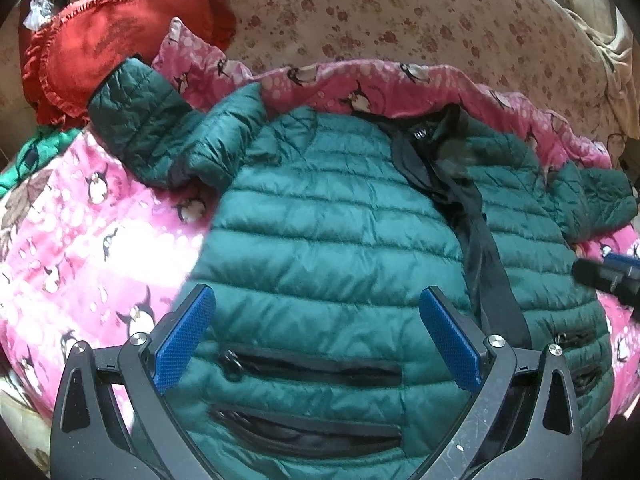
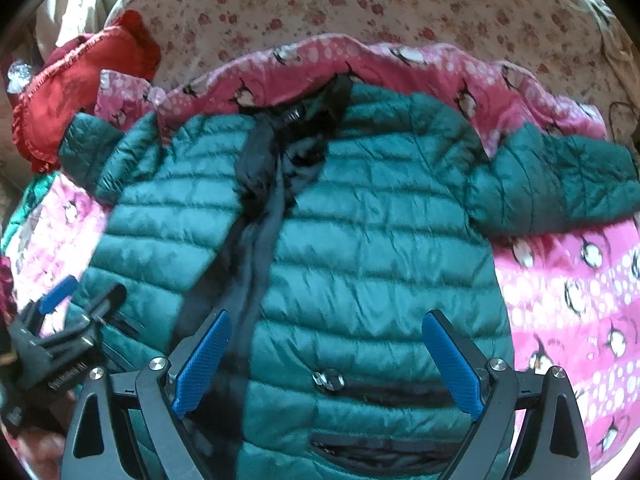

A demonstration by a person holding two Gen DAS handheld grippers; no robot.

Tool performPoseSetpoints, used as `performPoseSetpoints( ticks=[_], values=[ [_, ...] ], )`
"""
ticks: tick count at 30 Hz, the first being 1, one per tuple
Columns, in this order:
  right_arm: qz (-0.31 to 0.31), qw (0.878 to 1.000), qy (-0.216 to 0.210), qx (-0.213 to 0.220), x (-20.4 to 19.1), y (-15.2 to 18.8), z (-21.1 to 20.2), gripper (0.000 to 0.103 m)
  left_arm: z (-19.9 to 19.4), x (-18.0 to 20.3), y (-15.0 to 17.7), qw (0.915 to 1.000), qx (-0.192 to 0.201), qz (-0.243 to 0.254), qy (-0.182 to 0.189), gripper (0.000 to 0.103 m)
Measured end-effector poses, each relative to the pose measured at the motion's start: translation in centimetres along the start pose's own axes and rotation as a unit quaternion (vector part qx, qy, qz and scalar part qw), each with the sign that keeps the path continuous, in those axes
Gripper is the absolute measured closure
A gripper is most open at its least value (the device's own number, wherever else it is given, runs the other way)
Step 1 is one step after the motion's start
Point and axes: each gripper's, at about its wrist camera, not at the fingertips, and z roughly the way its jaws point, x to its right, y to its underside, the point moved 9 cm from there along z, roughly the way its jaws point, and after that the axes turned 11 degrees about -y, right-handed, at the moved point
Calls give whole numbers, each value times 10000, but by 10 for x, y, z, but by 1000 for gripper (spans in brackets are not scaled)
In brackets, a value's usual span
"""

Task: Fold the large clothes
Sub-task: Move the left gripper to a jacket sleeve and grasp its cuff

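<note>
A dark green quilted puffer jacket (image 1: 340, 232) lies flat, front up, on a pink penguin blanket (image 1: 80, 240). Its black zipper strip (image 1: 480, 248) runs down the middle and both sleeves spread outward. My left gripper (image 1: 318, 300) is open and empty above the jacket's left panel, over two zip pockets (image 1: 312, 368). My right gripper (image 2: 328, 324) is open and empty above the jacket (image 2: 360, 248) right panel, next to the zipper strip (image 2: 256, 240). The left gripper also shows in the right wrist view (image 2: 86, 292). The right gripper's tip shows at the left wrist view's right edge (image 1: 608, 272).
A red frilled cushion (image 1: 100, 48) lies at the back left, touching the left sleeve (image 1: 140, 120). A floral beige sheet (image 1: 380, 12) covers the bed behind the blanket. The right sleeve (image 2: 560, 176) reaches toward the right edge. A green cloth (image 1: 24, 160) lies at far left.
</note>
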Motion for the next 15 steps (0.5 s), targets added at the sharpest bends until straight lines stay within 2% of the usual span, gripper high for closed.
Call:
performPoseSetpoints(
  ticks=[2, 4, 7, 9, 11, 15],
  values=[
    [124, 9997, -197, -49, -4, -16, -2, 7, 0, -5, -8, 10000, 51, -26, -45, 1],
    [388, 9969, -681, -46, -9, -33, -2, 7, 0, -10, -16, 9999, 107, -51, -96, 1],
    [696, 9911, -1119, 179, -14, -55, -3, 7, 3, -19, -28, 9996, 168, -68, -202, 1],
    [510, 9916, -1141, 329, -19, -67, -1, 7, 7, -25, -35, 9995, 187, -107, -246, 1],
    [250, 9945, -989, 233, -23, -71, 9, 7, 11, -31, -40, 9993, 181, -149, -277, 1],
    [113, 9962, -861, 51, -23, -69, 35, 7, 25, -41, -48, 9991, 128, -238, -315, 1]
  ],
)
